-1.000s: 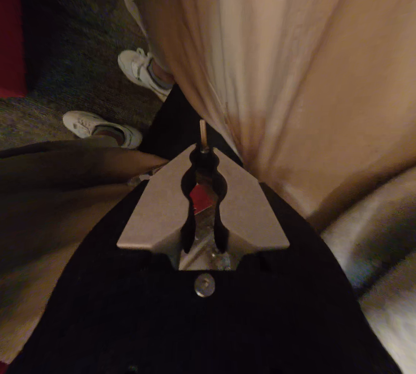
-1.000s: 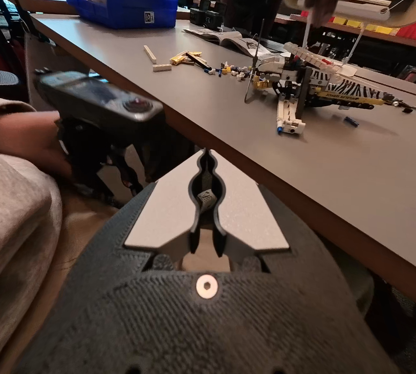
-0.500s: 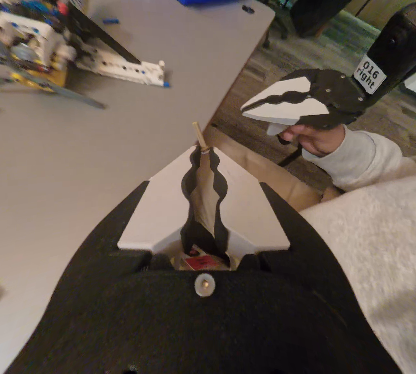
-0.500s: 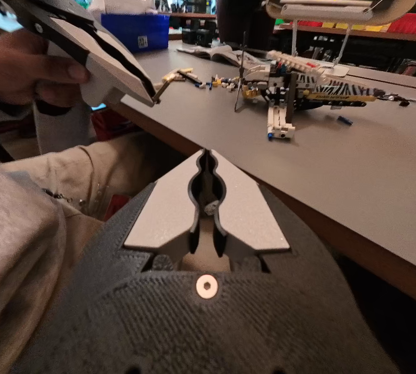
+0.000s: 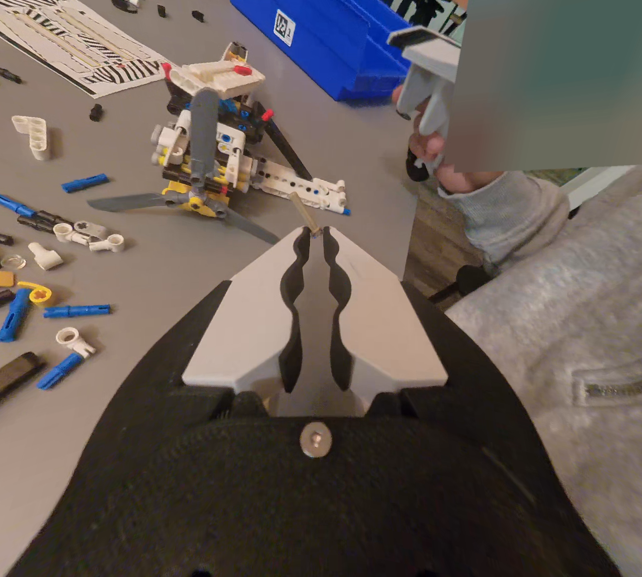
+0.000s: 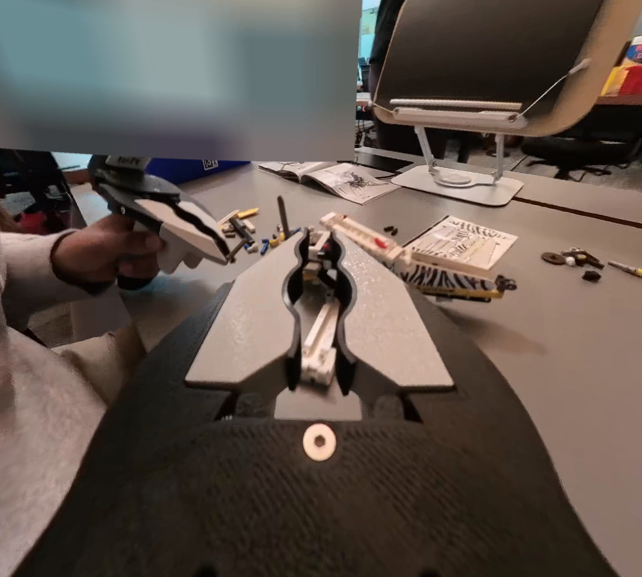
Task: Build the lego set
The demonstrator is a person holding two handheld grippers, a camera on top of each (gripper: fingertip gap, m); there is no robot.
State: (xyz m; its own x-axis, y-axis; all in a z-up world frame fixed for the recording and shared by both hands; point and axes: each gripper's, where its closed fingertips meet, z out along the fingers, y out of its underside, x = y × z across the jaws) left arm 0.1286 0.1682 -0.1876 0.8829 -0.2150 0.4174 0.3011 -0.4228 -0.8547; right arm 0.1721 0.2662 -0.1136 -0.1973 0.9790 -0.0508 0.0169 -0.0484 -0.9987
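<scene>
Tan pin (image 5: pixel 303 212) pinched in left hand-held gripper (image 5: pixel 315 234) tips, lego plane (image 5: pixel 212 143) just beyond

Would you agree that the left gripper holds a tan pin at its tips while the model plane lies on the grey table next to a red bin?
Almost: the bin is blue, not red, as the left wrist view shows. The rest holds: the left gripper pinches a tan pin at its tips, and the model plane lies on the grey table near that bin.
</scene>
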